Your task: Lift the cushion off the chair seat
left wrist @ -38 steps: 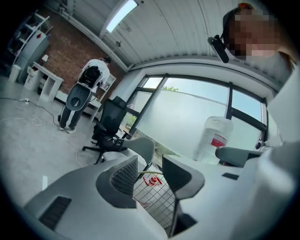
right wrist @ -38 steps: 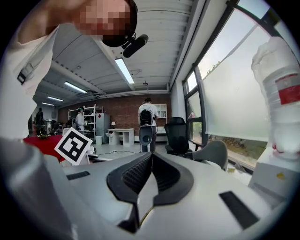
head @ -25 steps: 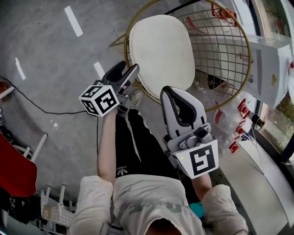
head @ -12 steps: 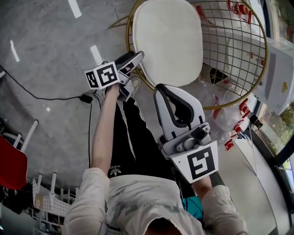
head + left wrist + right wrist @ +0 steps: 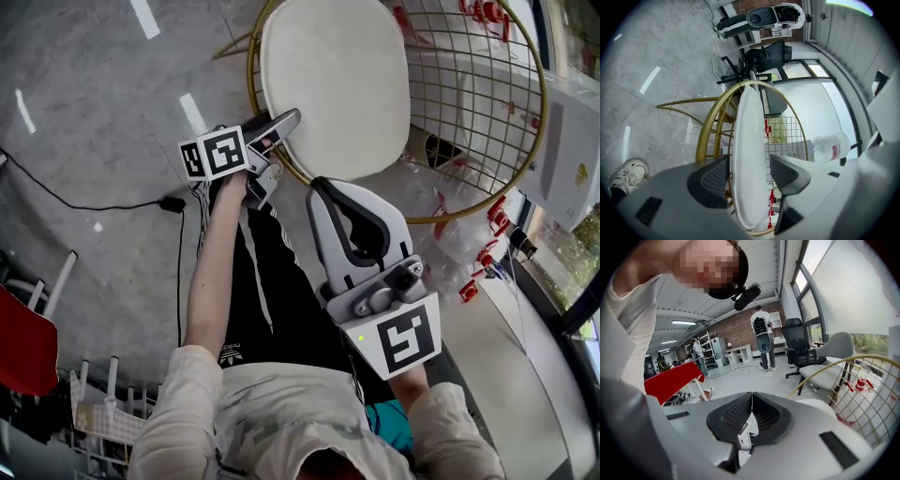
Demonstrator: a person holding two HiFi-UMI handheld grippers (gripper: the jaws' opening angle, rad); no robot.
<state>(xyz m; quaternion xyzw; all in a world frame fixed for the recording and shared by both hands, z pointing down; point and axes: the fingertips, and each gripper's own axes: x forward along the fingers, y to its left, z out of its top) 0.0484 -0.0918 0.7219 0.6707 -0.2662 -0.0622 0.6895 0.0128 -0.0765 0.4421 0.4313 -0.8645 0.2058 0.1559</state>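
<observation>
Jaws of the left gripper (image 5: 281,127) stand wide apart astride the near edge of the white cushion (image 5: 333,84) lying on the gold wire chair (image 5: 469,94), apparently lined up to pinch it, while the right gripper (image 5: 323,187) waits back, closed on nothing.

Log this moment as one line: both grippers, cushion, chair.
left gripper: open, jaws straddling cushion edge | right gripper: shut, empty | cushion: on chair, not lifted
</observation>
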